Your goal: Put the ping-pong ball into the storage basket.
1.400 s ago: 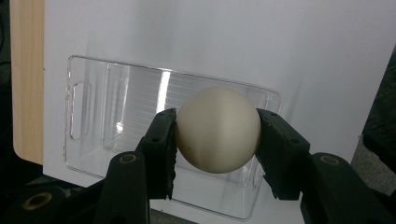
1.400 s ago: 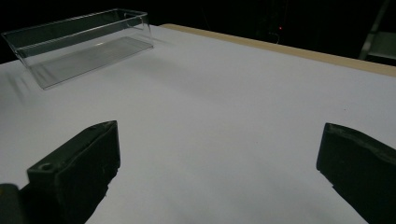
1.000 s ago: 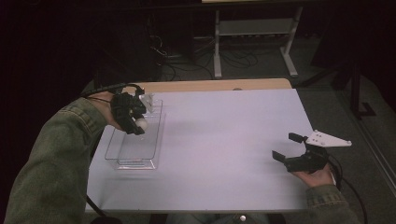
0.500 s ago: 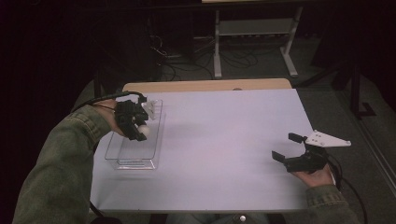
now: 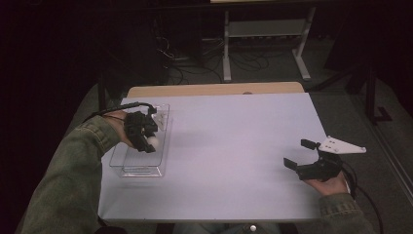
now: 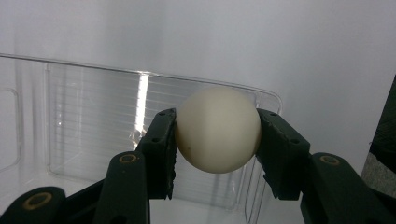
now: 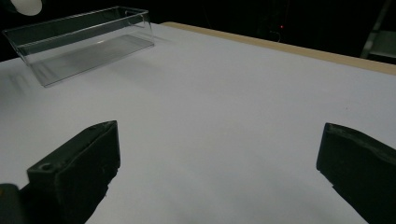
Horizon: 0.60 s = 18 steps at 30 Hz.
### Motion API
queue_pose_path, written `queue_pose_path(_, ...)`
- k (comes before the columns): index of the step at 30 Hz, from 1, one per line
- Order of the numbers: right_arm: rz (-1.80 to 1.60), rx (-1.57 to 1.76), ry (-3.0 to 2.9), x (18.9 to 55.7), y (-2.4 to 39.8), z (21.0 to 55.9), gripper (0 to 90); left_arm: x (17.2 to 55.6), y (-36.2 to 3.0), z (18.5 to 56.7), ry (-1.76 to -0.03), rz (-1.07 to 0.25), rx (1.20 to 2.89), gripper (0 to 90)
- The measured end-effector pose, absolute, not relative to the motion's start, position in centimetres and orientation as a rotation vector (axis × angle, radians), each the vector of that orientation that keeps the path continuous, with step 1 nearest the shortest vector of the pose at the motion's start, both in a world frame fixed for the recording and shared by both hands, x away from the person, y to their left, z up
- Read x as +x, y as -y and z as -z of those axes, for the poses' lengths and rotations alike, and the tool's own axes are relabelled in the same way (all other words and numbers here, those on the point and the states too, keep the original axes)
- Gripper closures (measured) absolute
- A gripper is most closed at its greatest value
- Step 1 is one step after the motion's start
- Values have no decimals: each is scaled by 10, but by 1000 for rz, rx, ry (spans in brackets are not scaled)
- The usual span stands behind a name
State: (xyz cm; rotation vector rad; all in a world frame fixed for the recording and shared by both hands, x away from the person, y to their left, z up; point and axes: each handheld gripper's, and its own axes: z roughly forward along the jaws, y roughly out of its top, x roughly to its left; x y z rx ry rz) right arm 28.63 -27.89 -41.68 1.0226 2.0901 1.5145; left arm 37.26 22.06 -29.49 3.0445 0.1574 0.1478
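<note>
The left gripper [image 6: 217, 135] clamps a white ball [image 6: 218, 129] between its jaws, above the clear tray [image 5: 127, 165] at the table's [image 5: 234, 146] left side. The right gripper [image 5: 298, 155] rests well apart, jaws wide open, nothing between them.

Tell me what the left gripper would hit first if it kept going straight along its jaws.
Most likely the floor of the clear plastic bin. The left gripper is shut on a white ball and points down into the bin, so the ball would probably touch first. How far above it hangs is hard to judge.
</note>
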Motion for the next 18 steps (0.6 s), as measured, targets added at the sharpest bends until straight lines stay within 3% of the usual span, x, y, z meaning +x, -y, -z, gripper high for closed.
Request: queue_pose_path(18, -1508, 1021, -2094, 287, 278, 417, 0, 372, -228, 322, -179, -106, 3038, 508)
